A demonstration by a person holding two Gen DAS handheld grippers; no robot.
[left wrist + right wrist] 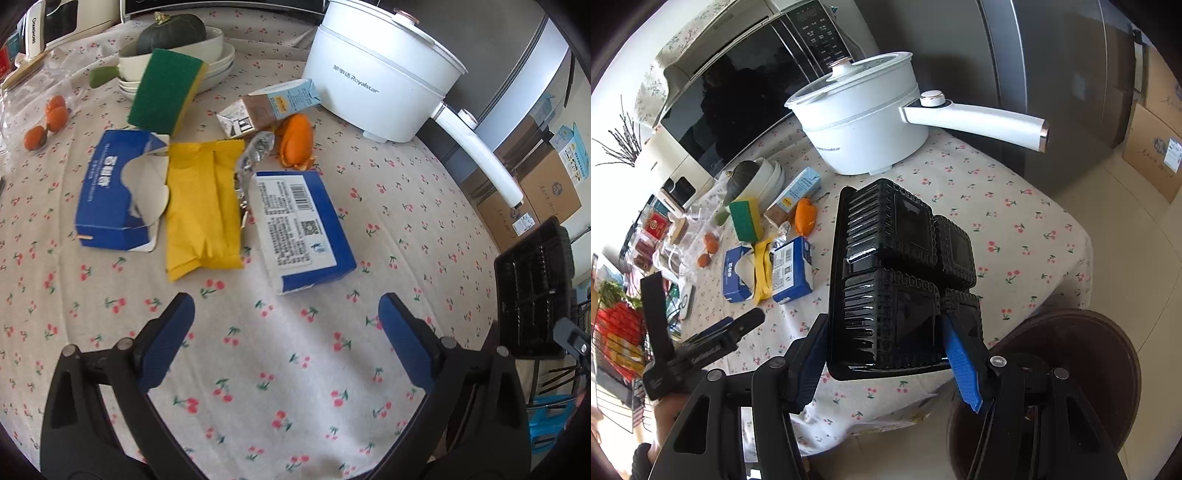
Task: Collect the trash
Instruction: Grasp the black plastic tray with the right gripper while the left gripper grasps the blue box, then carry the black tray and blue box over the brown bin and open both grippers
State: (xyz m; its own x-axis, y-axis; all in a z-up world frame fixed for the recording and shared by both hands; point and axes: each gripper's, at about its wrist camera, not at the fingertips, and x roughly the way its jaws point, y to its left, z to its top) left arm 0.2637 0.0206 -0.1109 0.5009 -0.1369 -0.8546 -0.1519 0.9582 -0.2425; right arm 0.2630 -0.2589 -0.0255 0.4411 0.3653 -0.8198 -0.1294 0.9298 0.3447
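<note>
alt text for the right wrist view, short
The right gripper clamps a black compartmented plastic tray above the edge of a cherry-print tablecloth. Behind sit a white electric pot, blue boxes and wrappers.

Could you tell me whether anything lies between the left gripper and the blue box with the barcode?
Nothing visible does. The left gripper is open over bare tablecloth, and the blue box lies just ahead of its fingertips; the yellow packet sits off to the side.
</note>
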